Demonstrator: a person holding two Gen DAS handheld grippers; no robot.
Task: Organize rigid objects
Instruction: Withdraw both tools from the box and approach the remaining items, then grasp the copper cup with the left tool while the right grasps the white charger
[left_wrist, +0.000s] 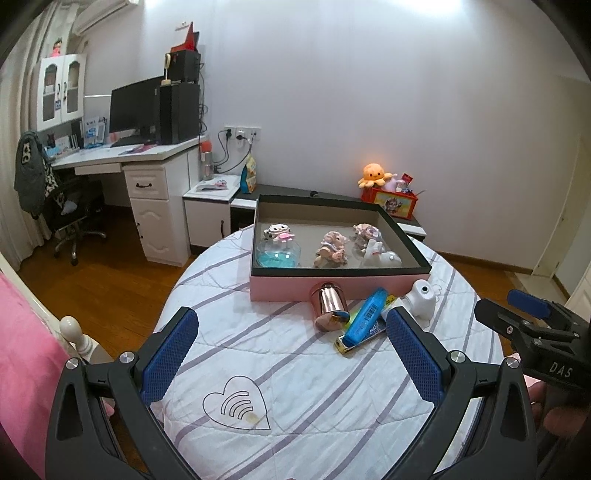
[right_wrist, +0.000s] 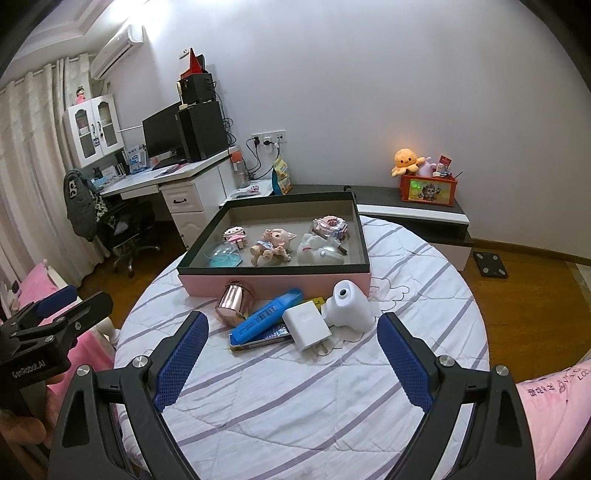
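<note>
A pink box (left_wrist: 340, 286) (right_wrist: 277, 282) with a black rim stands on the striped quilt and holds small figurines and a blue-filled dome. In front of it lie a rose-gold cylinder (left_wrist: 330, 302) (right_wrist: 234, 301), a blue bar-shaped item (left_wrist: 365, 314) (right_wrist: 266, 314) on a metallic piece, a white charger (right_wrist: 306, 325) and a white handheld device (left_wrist: 421, 297) (right_wrist: 349, 304). My left gripper (left_wrist: 291, 314) hangs open, short of this cluster and left of it. My right gripper (right_wrist: 293, 321) is open too, facing the charger from the near side, touching nothing.
The round quilted surface (left_wrist: 258, 369) drops to wood floor on all sides. A white bedpost (left_wrist: 72, 328) and pink bedding lie at the left. A desk with a chair, a low cabinet (right_wrist: 413, 214) and an orange toy bin (right_wrist: 428, 190) line the far wall.
</note>
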